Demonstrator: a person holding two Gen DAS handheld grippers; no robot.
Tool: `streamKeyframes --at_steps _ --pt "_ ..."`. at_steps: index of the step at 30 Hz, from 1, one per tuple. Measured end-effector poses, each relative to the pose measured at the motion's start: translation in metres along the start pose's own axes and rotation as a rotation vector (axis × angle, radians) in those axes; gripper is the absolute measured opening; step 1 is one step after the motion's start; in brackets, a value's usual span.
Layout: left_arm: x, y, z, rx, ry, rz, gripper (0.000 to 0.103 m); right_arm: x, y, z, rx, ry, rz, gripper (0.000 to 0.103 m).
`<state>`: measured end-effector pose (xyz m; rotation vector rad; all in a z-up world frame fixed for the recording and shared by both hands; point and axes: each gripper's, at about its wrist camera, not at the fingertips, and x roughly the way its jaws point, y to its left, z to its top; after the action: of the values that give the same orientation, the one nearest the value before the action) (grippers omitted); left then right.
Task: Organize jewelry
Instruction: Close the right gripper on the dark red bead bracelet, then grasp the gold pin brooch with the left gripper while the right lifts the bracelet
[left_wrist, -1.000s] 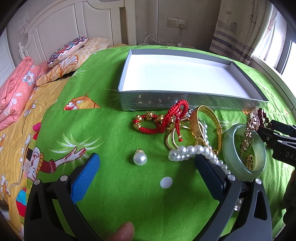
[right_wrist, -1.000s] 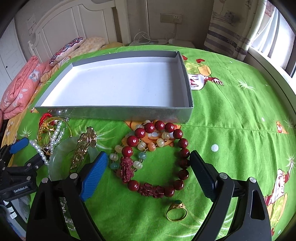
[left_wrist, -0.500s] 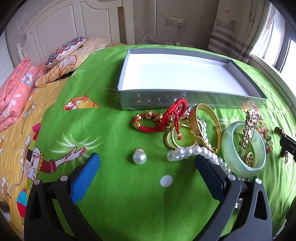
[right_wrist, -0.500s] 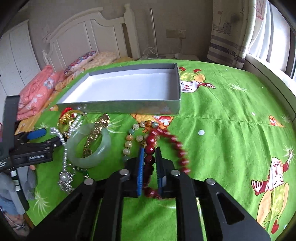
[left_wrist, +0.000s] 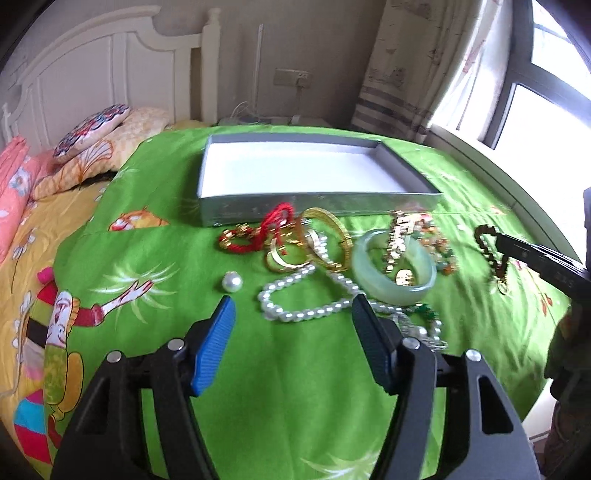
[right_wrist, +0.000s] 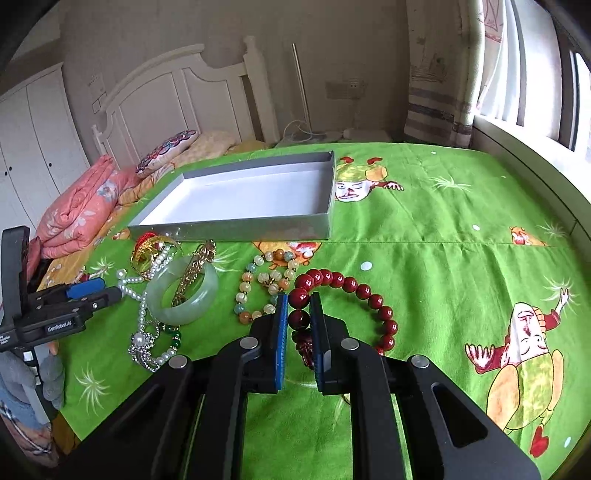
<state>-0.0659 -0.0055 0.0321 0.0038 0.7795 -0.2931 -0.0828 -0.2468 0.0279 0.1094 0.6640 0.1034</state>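
My right gripper (right_wrist: 298, 302) is shut on a dark red bead bracelet (right_wrist: 364, 291) and holds it lifted above the green bedspread; it also shows hanging at the right of the left wrist view (left_wrist: 491, 254). My left gripper (left_wrist: 291, 314) is open and empty, above a white pearl necklace (left_wrist: 295, 314). A pale green jade bangle (left_wrist: 393, 271) with a gold chain across it, gold bangles (left_wrist: 325, 240), a red cord bracelet (left_wrist: 266, 230) and a loose pearl (left_wrist: 231, 281) lie before the empty silver tray (left_wrist: 317, 206).
A pastel bead bracelet (right_wrist: 266, 284) lies left of my right gripper. The tray also shows in the right wrist view (right_wrist: 236, 230). Pillows (left_wrist: 92, 136) and a pink quilt (right_wrist: 74, 210) lie by the headboard. The window side of the bed is to the right.
My right gripper closed on the red bead bracelet and lifted it off the bedspread. My left gripper rose and drew back a little, staying open.
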Motion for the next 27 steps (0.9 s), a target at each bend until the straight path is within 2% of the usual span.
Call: streamKeyframes --at_steps 2,4,5,8,11,13,16,17,18,19,20,22,27 --pt "-0.006 -0.022 0.005 0.066 -0.027 -0.052 0.068 -0.002 -0.002 -0.001 0.010 -0.006 0.015 0.013" --pt "-0.005 -0.046 0.010 0.130 -0.029 -0.099 0.079 -0.002 -0.001 -0.003 0.006 -0.008 0.025 0.013" --pt "0.000 -0.059 0.013 0.171 -0.023 -0.105 0.083 -0.003 0.001 -0.004 0.002 -0.009 0.031 0.013" --pt "0.022 -0.084 0.026 0.239 0.010 -0.075 0.082 -0.005 0.001 -0.007 0.001 -0.013 0.046 0.013" --pt "0.052 -0.082 0.047 0.173 0.067 -0.107 0.067 -0.008 -0.002 -0.007 0.008 -0.024 0.055 0.013" --pt "0.065 -0.081 0.058 0.137 0.076 -0.093 0.066 -0.011 -0.006 -0.008 0.014 -0.032 0.060 0.013" --pt "0.085 -0.083 0.070 0.157 0.109 -0.082 0.065 -0.014 -0.010 -0.009 0.024 -0.039 0.067 0.013" --pt "0.087 -0.084 0.070 0.169 0.121 -0.080 0.060 -0.015 -0.011 -0.009 0.026 -0.040 0.069 0.013" --pt "0.093 -0.088 0.070 0.185 0.139 -0.075 0.042 -0.015 -0.012 -0.010 0.027 -0.041 0.070 0.013" --pt "0.096 -0.091 0.069 0.207 0.139 -0.047 0.037 -0.015 -0.012 -0.010 0.028 -0.042 0.072 0.013" --pt "0.097 -0.094 0.068 0.228 0.133 -0.023 0.023 -0.015 -0.013 -0.010 0.029 -0.043 0.075 0.013" --pt "0.090 -0.093 0.069 0.222 0.116 -0.046 0.022 -0.017 -0.013 -0.010 0.029 -0.049 0.075 0.013" --pt "0.054 -0.086 0.080 0.190 0.015 -0.084 0.021 -0.026 -0.014 -0.007 0.037 -0.082 0.074 0.013"
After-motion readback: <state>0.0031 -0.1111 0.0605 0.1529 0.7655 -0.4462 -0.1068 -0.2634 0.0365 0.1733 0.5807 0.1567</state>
